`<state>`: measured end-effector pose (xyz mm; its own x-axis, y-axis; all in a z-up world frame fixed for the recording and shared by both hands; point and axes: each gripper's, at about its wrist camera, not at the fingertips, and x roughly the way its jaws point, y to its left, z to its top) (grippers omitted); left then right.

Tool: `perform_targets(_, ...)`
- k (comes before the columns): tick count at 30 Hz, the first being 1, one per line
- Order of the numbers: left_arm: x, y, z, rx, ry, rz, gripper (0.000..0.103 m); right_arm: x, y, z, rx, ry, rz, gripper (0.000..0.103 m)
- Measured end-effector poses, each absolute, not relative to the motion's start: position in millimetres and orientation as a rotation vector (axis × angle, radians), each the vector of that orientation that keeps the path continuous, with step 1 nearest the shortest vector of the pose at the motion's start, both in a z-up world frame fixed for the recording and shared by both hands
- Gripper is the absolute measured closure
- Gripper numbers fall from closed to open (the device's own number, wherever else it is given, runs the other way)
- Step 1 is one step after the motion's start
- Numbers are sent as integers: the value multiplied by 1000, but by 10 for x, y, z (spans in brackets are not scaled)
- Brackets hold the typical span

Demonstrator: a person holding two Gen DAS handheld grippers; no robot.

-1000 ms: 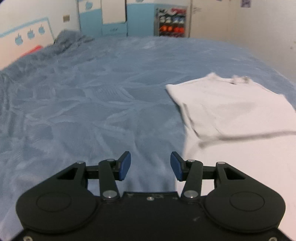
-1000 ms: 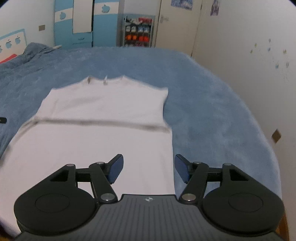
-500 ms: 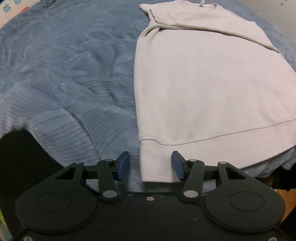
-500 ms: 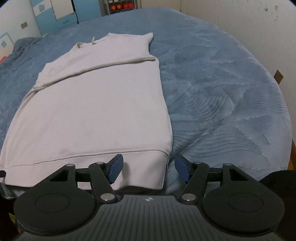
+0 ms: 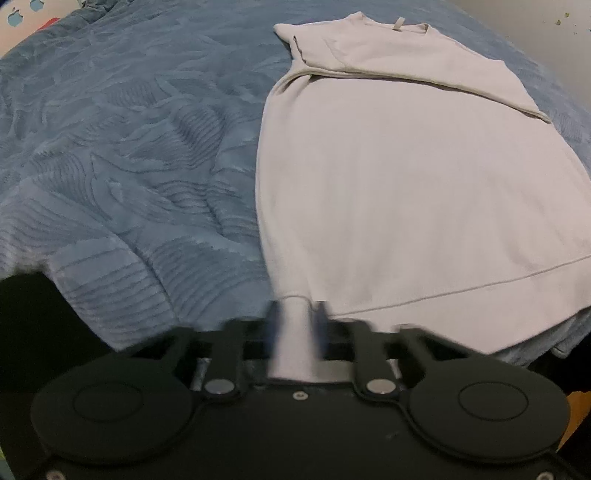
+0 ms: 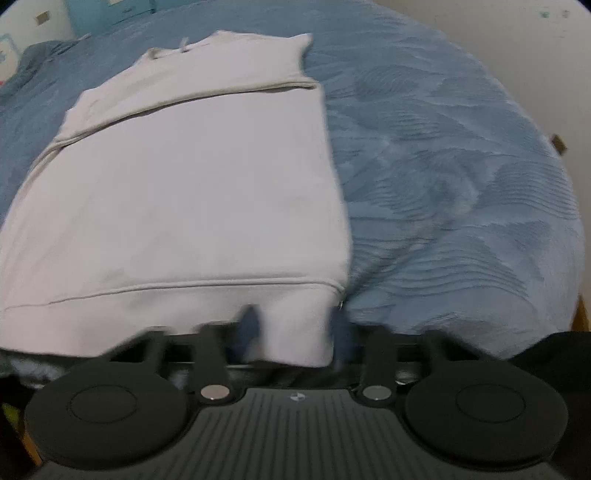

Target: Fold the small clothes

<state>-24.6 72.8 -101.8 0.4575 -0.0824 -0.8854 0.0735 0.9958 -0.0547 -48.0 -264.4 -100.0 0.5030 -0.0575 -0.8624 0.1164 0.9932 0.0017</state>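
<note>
A white sweatshirt (image 5: 406, 184) lies flat on the blue bedspread (image 5: 129, 147), its sleeves folded across the chest and its hem toward me. In the left wrist view, my left gripper (image 5: 297, 325) is shut on the hem's left corner, and a strip of white cloth is pinched between the blurred blue pads. In the right wrist view the sweatshirt (image 6: 203, 184) fills the left half. My right gripper (image 6: 293, 325) straddles the hem's right corner. Its blurred jaws still stand apart, and the cloth between them lies flat.
The textured bedspread (image 6: 443, 184) stretches right toward a white wall (image 6: 517, 44). The bed's near edge drops into dark space at the lower left of the left wrist view. Blue cupboards (image 6: 110, 11) stand far back.
Both grippers swung down from mid-bed to the sweatshirt's hem. In the last half second both pairs of jaws narrowed, the left one closing onto the hem corner.
</note>
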Motion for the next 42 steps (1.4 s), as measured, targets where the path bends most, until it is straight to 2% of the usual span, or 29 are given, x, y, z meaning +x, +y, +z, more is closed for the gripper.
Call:
perform_targets(2,-257,742,-988,-24,1063,-117,100,-478,-2605,-999,52,1036,-95,95)
perform_targets(5,-269,744,-947,-31,1053,-109,100,-501,-2596,-944,60,1007,-101,99)
perform_targets(8,-262,812,-800,-55,1012,-103,100,-596,-2611,-777,89,934,-104,100)
perform_targets(15,-137,996,-68,-91,794,-104,100,-794,-2623,-216,232,749,-59,100)
perform_targets(20,-47,1070,247,-87,729,-72,100,-784,-2517,61,243,700,0,100)
perform_targets(25,-200,1045,62,-96,816,-58,100,-848,-2581,-201,280,821,-47,100)
perform_targets(30,-231,1018,-310,-91,916,-43,99,-921,-2654,-343,310,835,-71,100)
perform_targets(37,201,864,-180,-69,841,-63,99,-569,-2485,-122,231,767,-19,100)
perform_targets(42,637,815,-150,-23,811,-69,100,63,-2644,-10,294,713,5,100)
